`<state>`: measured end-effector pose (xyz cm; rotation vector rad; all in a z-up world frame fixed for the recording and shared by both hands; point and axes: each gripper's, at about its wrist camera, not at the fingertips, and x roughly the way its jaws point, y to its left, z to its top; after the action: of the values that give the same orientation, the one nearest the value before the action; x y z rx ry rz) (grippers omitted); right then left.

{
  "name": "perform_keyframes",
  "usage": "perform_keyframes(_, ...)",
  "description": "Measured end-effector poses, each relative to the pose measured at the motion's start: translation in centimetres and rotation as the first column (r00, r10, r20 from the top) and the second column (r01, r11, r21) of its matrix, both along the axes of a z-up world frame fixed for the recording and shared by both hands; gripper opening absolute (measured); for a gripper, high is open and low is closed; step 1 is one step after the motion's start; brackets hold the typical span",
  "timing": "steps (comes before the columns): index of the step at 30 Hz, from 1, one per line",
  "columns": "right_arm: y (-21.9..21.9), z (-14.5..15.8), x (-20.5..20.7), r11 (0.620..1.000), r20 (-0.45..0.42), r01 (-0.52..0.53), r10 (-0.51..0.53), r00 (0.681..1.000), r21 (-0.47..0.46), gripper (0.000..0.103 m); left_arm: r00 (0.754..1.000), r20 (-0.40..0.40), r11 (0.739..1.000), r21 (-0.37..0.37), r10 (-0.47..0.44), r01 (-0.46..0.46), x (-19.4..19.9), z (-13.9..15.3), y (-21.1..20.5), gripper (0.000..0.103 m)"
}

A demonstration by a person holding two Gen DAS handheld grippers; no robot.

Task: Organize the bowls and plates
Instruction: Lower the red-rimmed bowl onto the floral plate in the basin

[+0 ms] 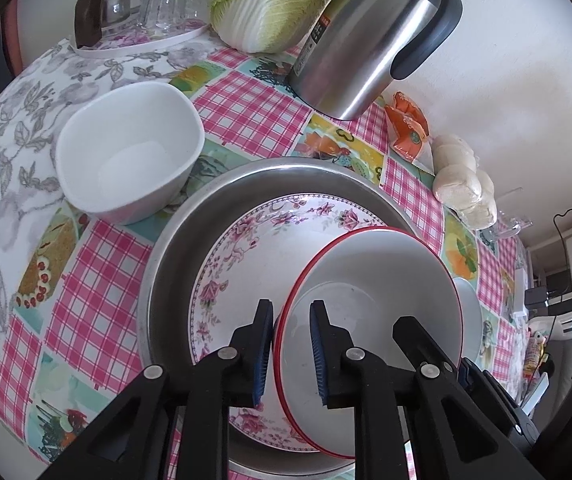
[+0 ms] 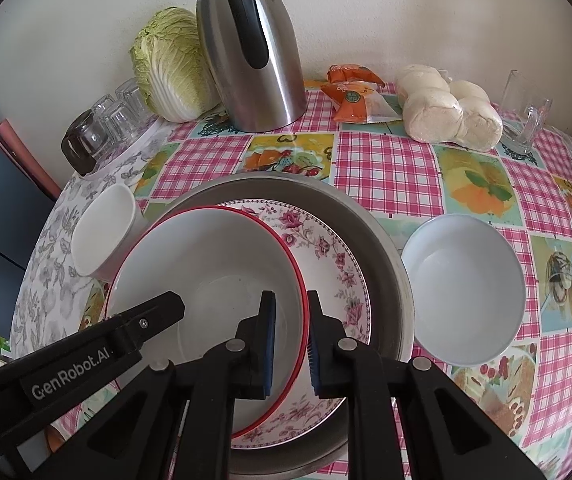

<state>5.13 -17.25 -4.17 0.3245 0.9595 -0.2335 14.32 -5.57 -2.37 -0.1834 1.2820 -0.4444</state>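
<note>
A desk (image 2: 385, 160) spread with a pink-checked, fruit-patterned cloth fills both wrist views, with a steel basin (image 2: 381, 248) sitting directly ahead of both sets of fingers. Inside the basin lies a floral-rimmed plate (image 2: 325, 248), and on that plate rests a red-rimmed white bowl (image 2: 214, 256), tilted slightly.

The left gripper (image 1: 290, 354) straddles the bowl's near-left rim: one blue-padded finger (image 1: 260, 356) stands outside the wall, the other inside, the pair nearly closed, the outer pad hard against the rim and a little daylight showing at the inner one. The right gripper (image 2: 290, 348) brackets the opposite rim the same way, its fingers (image 2: 313, 356) drawn close with the red edge running between them; whether the pads truly press the porcelain cannot be told from either view.

Beyond the fingertips, against the pale wall, stands a stainless thermos jug (image 2: 254, 52) with a black handle, a head of napa cabbage (image 2: 166, 68) just beside it. Left of the left fingers sits a squarish white bowl (image 1: 130, 152); right of the right fingers, beside the basin, sits a round white bowl (image 2: 461, 288). Farther right at the back lie bagged pale buns (image 2: 445, 108) and orange snack packets (image 2: 353, 96), then a clear glass mug (image 2: 525, 124). Upturned drinking glasses (image 1: 166, 4) stand on a tray at the far left.
</note>
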Motion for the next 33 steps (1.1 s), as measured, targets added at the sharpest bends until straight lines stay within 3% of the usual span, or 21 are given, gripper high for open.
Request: perform_keyframes(33,-0.7,-1.3,1.4,0.999,-0.032,-0.002,0.003,0.999,0.043,0.016,1.000,-0.006,1.000,0.016,0.011,-0.011,1.2,-1.3,-0.3,0.021)
